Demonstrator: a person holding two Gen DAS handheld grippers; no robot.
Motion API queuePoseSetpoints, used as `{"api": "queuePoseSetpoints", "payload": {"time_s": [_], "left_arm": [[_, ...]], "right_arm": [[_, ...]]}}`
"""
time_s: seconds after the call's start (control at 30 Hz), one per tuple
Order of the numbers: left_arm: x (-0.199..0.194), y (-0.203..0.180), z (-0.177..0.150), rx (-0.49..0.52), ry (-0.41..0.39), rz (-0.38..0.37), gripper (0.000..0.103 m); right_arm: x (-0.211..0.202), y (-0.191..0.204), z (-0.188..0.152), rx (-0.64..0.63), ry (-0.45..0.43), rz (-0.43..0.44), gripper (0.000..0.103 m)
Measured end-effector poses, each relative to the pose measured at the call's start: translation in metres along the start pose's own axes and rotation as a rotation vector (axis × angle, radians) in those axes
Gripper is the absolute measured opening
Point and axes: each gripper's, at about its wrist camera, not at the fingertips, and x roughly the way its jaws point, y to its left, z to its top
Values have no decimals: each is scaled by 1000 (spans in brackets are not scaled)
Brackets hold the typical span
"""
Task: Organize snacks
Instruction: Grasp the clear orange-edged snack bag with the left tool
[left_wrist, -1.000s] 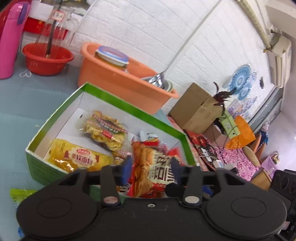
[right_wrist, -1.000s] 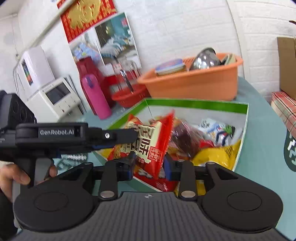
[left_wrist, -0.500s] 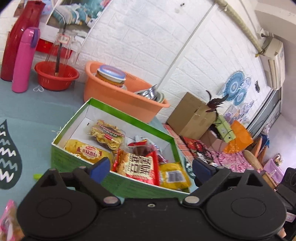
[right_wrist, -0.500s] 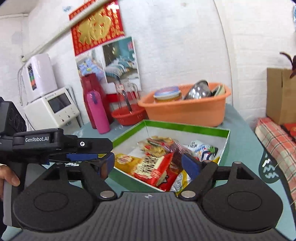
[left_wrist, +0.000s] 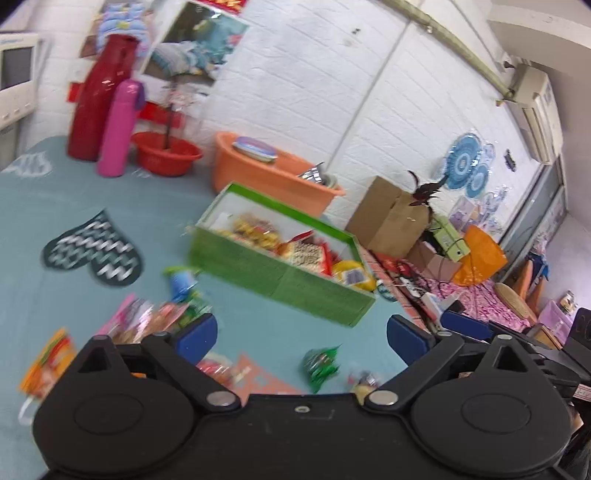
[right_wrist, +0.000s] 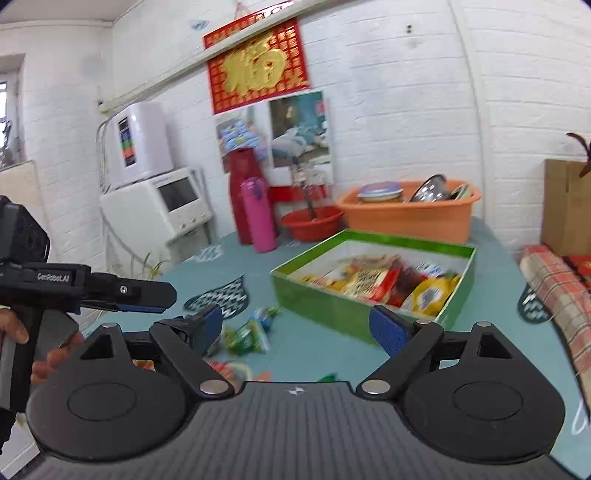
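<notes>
A green cardboard box (left_wrist: 280, 280) (right_wrist: 325, 301) sits on the teal table, holding several snack packets, among them a red-and-white one (left_wrist: 306, 254) (right_wrist: 369, 280) and a yellow one (right_wrist: 428, 291). Loose packets lie on the table in front of it: a green one (left_wrist: 319, 363), pink and orange ones (left_wrist: 136, 321), and green-blue ones (right_wrist: 247, 334). My left gripper (left_wrist: 301, 336) is open and empty, well back from the box. My right gripper (right_wrist: 297, 326) is also open and empty. The left gripper's body (right_wrist: 85, 288) shows at the left of the right wrist view, held by a hand.
Behind the box stand an orange basin (right_wrist: 406, 214) with metal dishes, a red bowl (right_wrist: 312, 221), a pink flask (right_wrist: 262, 214) and a red flask (left_wrist: 94, 99). A white appliance (right_wrist: 155, 206) is at the far left. A cardboard carton (left_wrist: 388, 218) and a checked cushion (right_wrist: 557, 284) lie off the table's right edge.
Both grippers let go of the red-and-white packet, which now lies in the box, opened wide and pulled back from the box. Loose packets on the table have come into view.
</notes>
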Motion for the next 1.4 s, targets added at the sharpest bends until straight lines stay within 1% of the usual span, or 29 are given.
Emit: {"api": "queuePoseSetpoints", "payload": {"time_s": [0.17, 0.27, 0.33, 0.37, 0.43, 0.57, 0.63, 0.8, 0.83, 0.87, 0.97, 1.03, 1.17, 1.2, 1.23, 1.3, 1.33, 1.37, 1.4], "left_arm": [[-23, 38, -25, -95, 8, 89, 103], [-33, 57, -35, -150, 5, 114, 103], [-40, 68, -38, -178, -3, 131, 103], [-44, 73, -41, -187, -8, 137, 103], [-53, 81, -44, -197, -22, 147, 103], [-66, 95, -52, -230, -32, 154, 103], [-72, 101, -56, -245, -33, 158, 103], [-78, 112, -61, -279, -37, 168, 103], [-78, 113, -61, -283, -33, 163, 103], [-77, 114, -62, -286, -26, 148, 103], [-67, 109, -64, -280, 9, 81, 103], [-55, 103, -67, -272, 43, 28, 103], [-28, 88, -72, -249, 102, -61, 103], [-20, 84, -72, -236, 118, -75, 103], [-12, 79, -73, -225, 135, -86, 103], [2, 74, -74, -215, 174, -101, 103], [8, 73, -74, -212, 178, -118, 103], [11, 72, -74, -214, 189, -131, 103], [14, 71, -74, -220, 198, -144, 103]], "right_arm": [[13, 28, -29, -5, 63, 60, 103], [33, 45, -45, 33, 132, 135, 103], [48, 56, -53, 52, 175, 168, 103], [54, 64, -58, 55, 191, 185, 103], [65, 76, -62, 50, 191, 209, 103], [92, 101, -65, 3, 181, 215, 103], [108, 110, -64, -20, 192, 200, 103], [139, 125, -62, -83, 187, 175, 103], [143, 126, -63, -91, 194, 173, 103], [146, 126, -64, -103, 217, 179, 87], [135, 121, -67, -119, 228, 217, 82], [122, 116, -70, -138, 234, 232, 82], [90, 101, -79, -138, 239, 249, 84], [83, 98, -81, -134, 237, 242, 85], [77, 95, -83, -132, 233, 232, 89], [68, 92, -86, -130, 224, 199, 90], [66, 90, -88, -129, 222, 184, 94], [66, 88, -90, -122, 222, 170, 101], [65, 87, -91, -114, 224, 158, 103]]}}
